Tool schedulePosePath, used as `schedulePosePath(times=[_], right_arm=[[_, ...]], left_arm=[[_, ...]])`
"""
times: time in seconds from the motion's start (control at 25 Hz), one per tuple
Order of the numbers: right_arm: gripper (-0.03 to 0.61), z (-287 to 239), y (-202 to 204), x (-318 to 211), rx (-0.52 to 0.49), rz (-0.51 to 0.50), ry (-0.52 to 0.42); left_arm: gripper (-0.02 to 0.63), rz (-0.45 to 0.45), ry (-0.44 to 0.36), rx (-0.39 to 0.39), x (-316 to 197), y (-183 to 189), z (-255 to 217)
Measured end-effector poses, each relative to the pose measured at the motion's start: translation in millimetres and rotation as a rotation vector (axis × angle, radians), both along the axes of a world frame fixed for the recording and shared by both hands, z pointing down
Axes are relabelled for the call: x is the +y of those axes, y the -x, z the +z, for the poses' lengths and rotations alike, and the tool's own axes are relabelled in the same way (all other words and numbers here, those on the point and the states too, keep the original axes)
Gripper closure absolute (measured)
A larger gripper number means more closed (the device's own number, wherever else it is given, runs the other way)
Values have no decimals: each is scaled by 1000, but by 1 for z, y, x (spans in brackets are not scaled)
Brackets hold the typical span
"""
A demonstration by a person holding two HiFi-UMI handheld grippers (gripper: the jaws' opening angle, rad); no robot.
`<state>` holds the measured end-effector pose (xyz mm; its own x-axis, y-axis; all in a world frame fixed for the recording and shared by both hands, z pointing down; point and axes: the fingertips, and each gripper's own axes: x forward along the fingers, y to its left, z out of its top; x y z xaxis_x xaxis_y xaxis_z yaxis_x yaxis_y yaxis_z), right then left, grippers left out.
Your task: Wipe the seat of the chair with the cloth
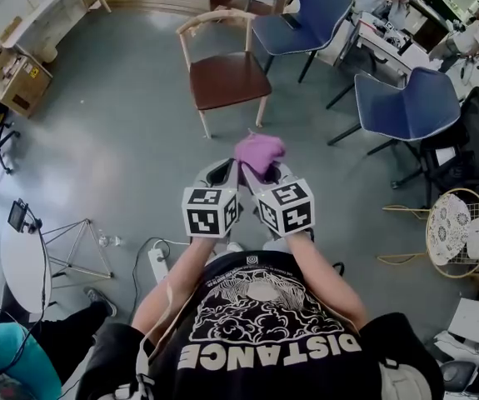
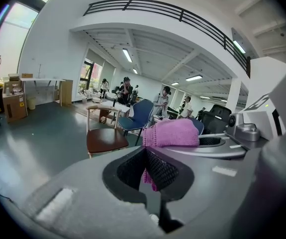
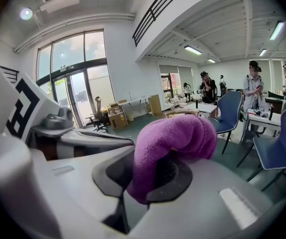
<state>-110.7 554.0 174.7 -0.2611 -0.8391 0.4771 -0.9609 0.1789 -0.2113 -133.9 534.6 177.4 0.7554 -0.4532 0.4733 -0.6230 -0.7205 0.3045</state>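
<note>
The purple terry cloth (image 1: 260, 151) sits in the right tongs (image 1: 266, 172), just beside the left tongs (image 1: 221, 172), in front of the person. Ahead on the grey floor (image 1: 122, 140) stands the brown-seated wooden chair (image 1: 229, 77), with a blue shell chair (image 1: 306, 15) behind it to the right.

The left gripper (image 2: 146, 171) is filling the foreground, its jaws sitting nearly together with a pink strip showing in the slit. To its right, a pink cloth (image 2: 175, 132) is resting on the right gripper (image 2: 205, 141). Beyond, a wooden chair (image 2: 103, 138) is standing before a blue chair (image 2: 139, 114).
</note>
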Motion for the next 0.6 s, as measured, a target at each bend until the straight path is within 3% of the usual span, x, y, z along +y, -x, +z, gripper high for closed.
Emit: schedulePosePath(times=[0.6], right_arm=[[517,24,-37,-49,-43,-35,28]], left_arm=[[617,-44,22,-28,-51,-36,21]])
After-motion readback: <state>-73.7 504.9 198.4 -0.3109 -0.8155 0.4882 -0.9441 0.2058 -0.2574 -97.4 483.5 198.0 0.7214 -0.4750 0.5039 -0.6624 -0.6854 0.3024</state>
